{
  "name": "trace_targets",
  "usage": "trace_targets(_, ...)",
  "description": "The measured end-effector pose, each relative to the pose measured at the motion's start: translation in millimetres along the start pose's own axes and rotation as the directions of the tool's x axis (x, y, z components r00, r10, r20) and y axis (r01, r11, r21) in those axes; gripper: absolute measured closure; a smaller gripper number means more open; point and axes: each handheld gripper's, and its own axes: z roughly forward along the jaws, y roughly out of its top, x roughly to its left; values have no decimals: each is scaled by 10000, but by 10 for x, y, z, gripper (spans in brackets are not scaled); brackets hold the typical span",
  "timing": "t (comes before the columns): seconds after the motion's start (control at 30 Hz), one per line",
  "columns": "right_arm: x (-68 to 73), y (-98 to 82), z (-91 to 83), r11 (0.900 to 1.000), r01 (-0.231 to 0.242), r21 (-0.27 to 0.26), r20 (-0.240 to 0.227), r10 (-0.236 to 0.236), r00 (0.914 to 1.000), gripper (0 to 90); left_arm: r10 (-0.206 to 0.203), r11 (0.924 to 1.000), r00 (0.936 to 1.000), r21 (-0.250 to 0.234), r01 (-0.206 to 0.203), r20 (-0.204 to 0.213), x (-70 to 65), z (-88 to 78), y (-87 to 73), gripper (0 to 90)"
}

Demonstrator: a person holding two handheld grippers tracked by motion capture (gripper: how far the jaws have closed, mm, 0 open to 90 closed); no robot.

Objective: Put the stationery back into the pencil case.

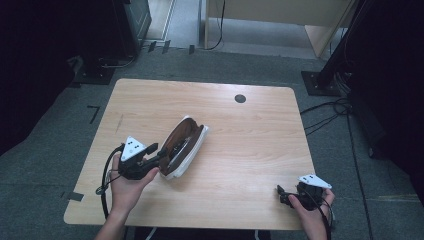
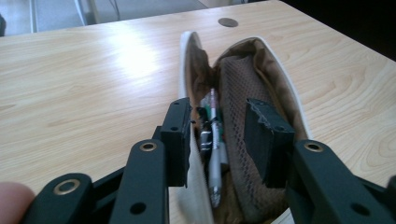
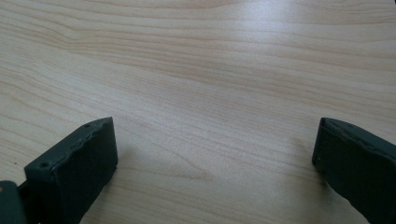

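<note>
A: High view — left gripper (image 1: 162, 155) at the near end of the pencil case (image 1: 184, 147), left half of the table (image 1: 260, 130), w/ bare wood on all sides of the case.

B: Jaws?

A: Left gripper view: spread partway, straddling the case's open mouth, one jaw outside the white wall, one inside; pads not pressing. Pens (image 2: 214, 140) lie between.

B: Right gripper (image 1: 281, 192)?

A: Near-right corner, close to the front edge, jaws wide apart over bare wood, well apart from the case.
</note>
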Motion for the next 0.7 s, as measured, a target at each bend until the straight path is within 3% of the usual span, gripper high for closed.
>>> trace_targets(0.17, 1, 0, 1, 10000, -3, -5, 0, 3, 10000, 0, -225, 9997, 9987, -29, 224, -455, 127, -93, -33, 470)
trace_targets(0.2, 0, 0, 0, 10000, 7, -3, 3, -7, 10000, 0, -292, 9996, 9983, -54, 289, -508, 151, -110, -40, 387)
trace_targets(0.23, 1, 0, 1, 10000, 3, -5, 1, -3, 10000, 0, -553, 9985, 9976, -53, 552, -427, 210, -137, -55, 340)
trace_targets(0.27, 1, 0, 1, 10000, 3, -5, 1, -3, 10000, 0, -553, 9985, 9976, -53, 552, -427, 210, -137, -55, 284)
trace_targets(0.3, 0, 0, 0, 10000, 6, 6, 9, -6, 10000, 0, -670, 9978, 9969, -20, 670, -410, 243, -148, -64, 284)
trace_targets(0.37, -2, 1, 2, 10000, -4, 14, 18, 4, 10000, 0, -930, 9956, 9913, 38, 938, -936, 300, -163, -87, 123)
trace_targets(0.43, -6, 5, 6, 10000, 42, 5, 13, -42, 10000, 0, -1146, 9933, 9849, -7, 1155, -1301, 363, -192, -118, 22)
trace_targets(0.5, -6, 5, 6, 10000, 30, 6, 21, -30, 10000, 0, -1299, 9915, 9831, -50, 1304, -1289, 425, -227, -151, 0)
trace_targets(0.7, -7, 16, 16, 10000, -6, 4, 22, 6, 10000, 0, -1100, 9936, 9809, 75, 1127, -1602, 551, -322, -268, 0)
